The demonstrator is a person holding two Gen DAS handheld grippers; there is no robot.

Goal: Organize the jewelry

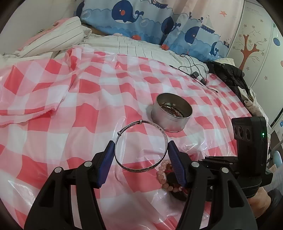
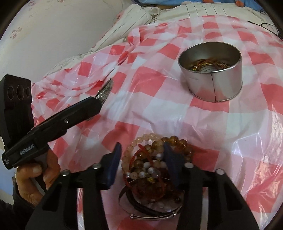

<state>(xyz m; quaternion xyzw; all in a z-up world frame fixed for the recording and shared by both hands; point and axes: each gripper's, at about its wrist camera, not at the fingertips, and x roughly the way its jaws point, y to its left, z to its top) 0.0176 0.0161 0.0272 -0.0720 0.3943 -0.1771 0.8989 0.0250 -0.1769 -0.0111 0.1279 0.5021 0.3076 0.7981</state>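
Surface: a bed covered by a red-and-white checked plastic sheet (image 1: 84, 99), crinkled and glossy; striped bedding (image 1: 58, 40) bunched at the far side, a whale-print curtain (image 1: 141, 16) behind it, a black cable (image 1: 194, 70) lying near the far right.

Item 1: a round metal tin (image 1: 171, 113), lidless and upright on the sheet, holding thin bangles and corded bracelets; the same tin (image 2: 213, 70) shows its side seam in the right wrist view.

Item 2: a silver bangle (image 1: 140, 145) with engraved band, held clear of the sheet between the blue pads of the left gripper (image 1: 140, 155). The jaws are partly closed, pressing on opposite sides of the ring. The bangle hangs just short of the tin, not over it. From the right wrist view only its edge (image 2: 106, 91) shows past the left gripper's tip.

Item 3: a heap of beaded bracelets (image 2: 150, 159), pale pink, amber and white, with red cord, piled over a thin metal bangle (image 2: 152, 215); part of the heap (image 1: 164, 173) sits beside the left gripper.

Item 4: the right gripper (image 2: 143, 162), jaws wide apart, straddling the heap and gripping nothing.
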